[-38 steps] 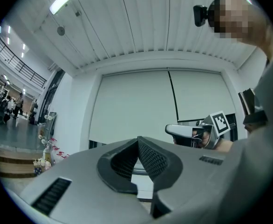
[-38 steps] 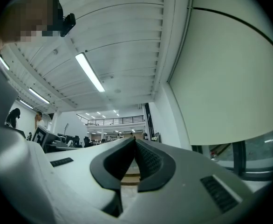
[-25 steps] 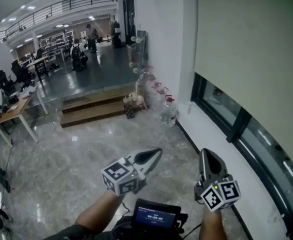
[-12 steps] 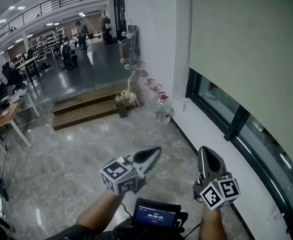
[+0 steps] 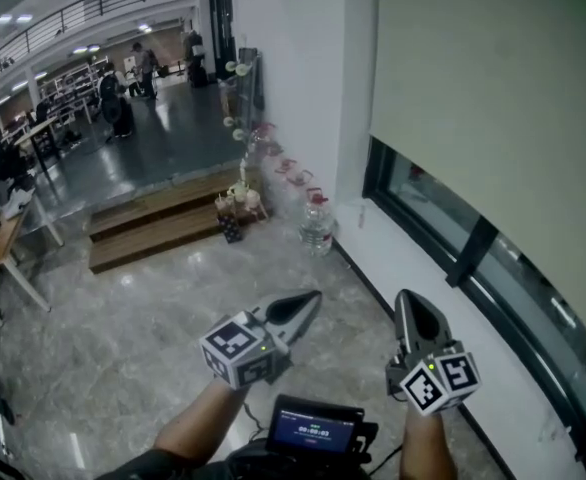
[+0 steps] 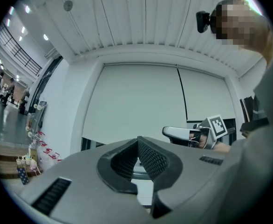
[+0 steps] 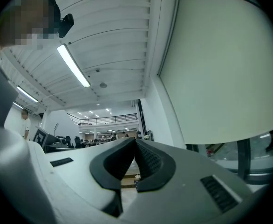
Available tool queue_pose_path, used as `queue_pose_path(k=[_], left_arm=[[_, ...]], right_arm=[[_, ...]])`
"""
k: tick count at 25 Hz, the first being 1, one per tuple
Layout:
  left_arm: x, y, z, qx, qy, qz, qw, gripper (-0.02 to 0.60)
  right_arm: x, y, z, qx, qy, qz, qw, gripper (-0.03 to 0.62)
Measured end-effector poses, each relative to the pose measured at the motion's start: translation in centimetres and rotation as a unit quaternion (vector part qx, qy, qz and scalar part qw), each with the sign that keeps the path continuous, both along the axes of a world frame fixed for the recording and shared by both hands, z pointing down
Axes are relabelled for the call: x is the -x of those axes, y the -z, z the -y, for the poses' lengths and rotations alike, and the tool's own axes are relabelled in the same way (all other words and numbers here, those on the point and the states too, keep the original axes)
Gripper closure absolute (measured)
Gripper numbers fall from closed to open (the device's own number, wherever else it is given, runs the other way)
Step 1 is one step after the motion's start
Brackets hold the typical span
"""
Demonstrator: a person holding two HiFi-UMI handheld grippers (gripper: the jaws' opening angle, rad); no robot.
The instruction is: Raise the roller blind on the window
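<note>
A pale beige roller blind (image 5: 493,88) hangs low over the window (image 5: 473,243) on the right wall, leaving a strip of dark glass showing below its hem. In the left gripper view the blind (image 6: 136,101) fills the wall ahead; in the right gripper view the blind (image 7: 229,69) is at the right. My left gripper (image 5: 311,300) is shut and empty, held over the floor well short of the window. My right gripper (image 5: 405,300) is shut too, empty, beside the white sill (image 5: 423,278). No pull cord is visible.
A large water bottle (image 5: 315,226) and small flower pots (image 5: 235,203) stand on the marble floor by the wall. Wooden steps (image 5: 158,230) lead to an office area with desks and people. A small screen device (image 5: 313,433) sits at my chest.
The view has shifted: the window, sill and bottle have slid left and closer as I move along the wall. Both grippers keep their place in the picture and stay shut.
</note>
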State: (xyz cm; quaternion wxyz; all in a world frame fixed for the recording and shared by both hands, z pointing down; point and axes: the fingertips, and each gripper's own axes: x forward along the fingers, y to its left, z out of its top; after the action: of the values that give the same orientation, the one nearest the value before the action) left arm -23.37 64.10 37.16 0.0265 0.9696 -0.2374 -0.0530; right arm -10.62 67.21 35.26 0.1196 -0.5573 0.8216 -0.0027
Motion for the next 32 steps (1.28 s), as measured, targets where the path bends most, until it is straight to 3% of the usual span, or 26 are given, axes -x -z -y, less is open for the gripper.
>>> queue_pose_path(k=[12, 16, 26, 32], left_arm=[[0.7, 1.3, 8.1, -0.021, -0.006, 0.015, 0.9996, 0.591], [1.2, 1.4, 10.6, -0.023, -0.007, 0.018, 0.9995, 0.591], [2.1, 0.8, 15.7, -0.010, -0.004, 0.014, 0.9998, 0.591], [0.5, 1.0, 19.1, -0.003, 0.003, 0.010, 0.9999, 0.591]], right_arm=[[1.4, 0.7, 8.4, 0.029, 0.001, -0.018, 0.999, 0.589], [1.8, 1.0, 11.0, 0.016, 0.003, -0.037, 0.999, 0.589], [2.6, 1.9, 15.8, 0.022, 0.000, -0.051, 0.998, 0.589], [1.8, 2.5, 19.6, 0.017, 0.017, -0.047, 0.999, 0.589]])
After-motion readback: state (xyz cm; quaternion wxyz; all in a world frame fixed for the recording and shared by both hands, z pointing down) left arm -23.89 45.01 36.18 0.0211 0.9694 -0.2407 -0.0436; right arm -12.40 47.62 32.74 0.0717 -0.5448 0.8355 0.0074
